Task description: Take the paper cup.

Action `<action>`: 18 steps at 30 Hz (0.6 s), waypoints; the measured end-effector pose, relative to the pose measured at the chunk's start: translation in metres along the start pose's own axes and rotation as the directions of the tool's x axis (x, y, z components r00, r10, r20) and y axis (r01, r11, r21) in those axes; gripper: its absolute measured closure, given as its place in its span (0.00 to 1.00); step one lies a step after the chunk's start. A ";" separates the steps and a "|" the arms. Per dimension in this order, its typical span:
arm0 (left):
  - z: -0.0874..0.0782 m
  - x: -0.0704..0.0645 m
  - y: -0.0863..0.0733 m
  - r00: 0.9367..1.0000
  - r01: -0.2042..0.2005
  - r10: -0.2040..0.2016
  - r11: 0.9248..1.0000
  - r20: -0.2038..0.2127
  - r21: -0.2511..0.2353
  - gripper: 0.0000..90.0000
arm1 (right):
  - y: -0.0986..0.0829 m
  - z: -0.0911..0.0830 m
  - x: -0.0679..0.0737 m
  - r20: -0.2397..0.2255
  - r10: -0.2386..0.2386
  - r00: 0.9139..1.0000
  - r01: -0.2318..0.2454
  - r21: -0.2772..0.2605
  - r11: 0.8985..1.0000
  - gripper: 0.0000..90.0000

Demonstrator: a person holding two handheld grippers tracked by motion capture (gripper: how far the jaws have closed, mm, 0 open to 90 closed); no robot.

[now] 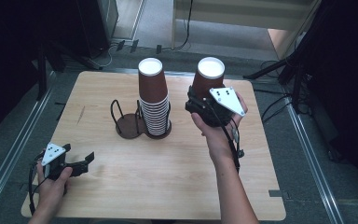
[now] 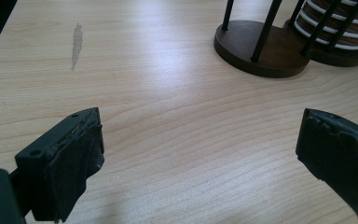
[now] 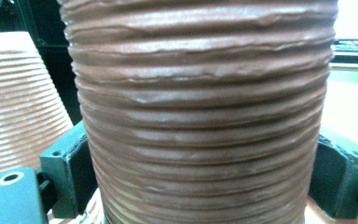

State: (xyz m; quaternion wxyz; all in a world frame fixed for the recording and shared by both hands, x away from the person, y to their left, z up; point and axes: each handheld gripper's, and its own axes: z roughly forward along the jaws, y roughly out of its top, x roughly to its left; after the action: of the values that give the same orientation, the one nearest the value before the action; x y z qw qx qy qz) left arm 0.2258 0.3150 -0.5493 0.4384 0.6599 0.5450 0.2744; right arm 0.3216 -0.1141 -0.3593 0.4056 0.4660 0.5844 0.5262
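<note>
A brown ribbed paper cup (image 1: pixel 209 77) (image 3: pixel 200 112) stands upside down, white base up, with my right gripper (image 1: pixel 204 108) (image 3: pixel 205 182) shut on its lower part; its rim is hidden behind the gripper. Just to its left, a tall stack of the same upside-down cups (image 1: pixel 153 100) (image 3: pixel 18 93) (image 2: pixel 340 28) sits in one side of a dark wire holder. The holder's other round base (image 1: pixel 129 125) (image 2: pixel 261 49) is empty. My left gripper (image 1: pixel 78 153) (image 2: pixel 200 149) rests open near the table's front left corner, nothing between its jaws.
The light wooden table (image 1: pixel 168 177) has a grey streak (image 1: pixel 80 114) (image 2: pixel 77 44) on its left side. Black stands and cables crowd the floor behind and to the right of the table.
</note>
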 end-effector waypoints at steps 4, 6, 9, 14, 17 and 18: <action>0.000 0.000 0.000 1.000 -0.002 0.002 1.000 0.005 0.002 0.02 | -0.007 -0.005 -0.003 -0.001 0.008 1.000 -0.008 0.001 1.000 0.12; 0.001 0.000 0.000 1.000 -0.004 0.004 1.000 0.012 0.004 0.02 | -0.010 -0.008 -0.005 -0.001 0.007 1.000 -0.007 0.002 1.000 0.12; 0.001 0.000 0.000 1.000 -0.003 0.003 1.000 0.016 0.006 0.02 | -0.015 -0.011 -0.007 0.000 0.010 1.000 -0.010 0.007 1.000 0.12; 0.000 0.001 0.000 1.000 0.005 -0.005 1.000 0.023 0.002 0.02 | -0.029 -0.015 -0.008 0.000 -0.021 1.000 0.021 0.018 1.000 0.12; 0.000 0.001 0.000 1.000 0.010 -0.010 1.000 0.025 -0.002 0.02 | -0.037 -0.018 -0.008 -0.004 -0.012 1.000 0.012 0.030 0.999 0.12; -0.001 0.002 0.000 1.000 0.014 -0.014 1.000 0.028 -0.005 0.02 | -0.040 -0.019 -0.009 -0.002 -0.012 1.000 0.012 0.034 0.999 0.12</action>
State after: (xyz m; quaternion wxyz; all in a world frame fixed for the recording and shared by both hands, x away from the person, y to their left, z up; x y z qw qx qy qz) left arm 0.2254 0.3172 -0.5488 0.4497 0.6587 0.5426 0.2637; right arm 0.3010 -0.1275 -0.3974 0.4001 0.4690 0.5964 0.5140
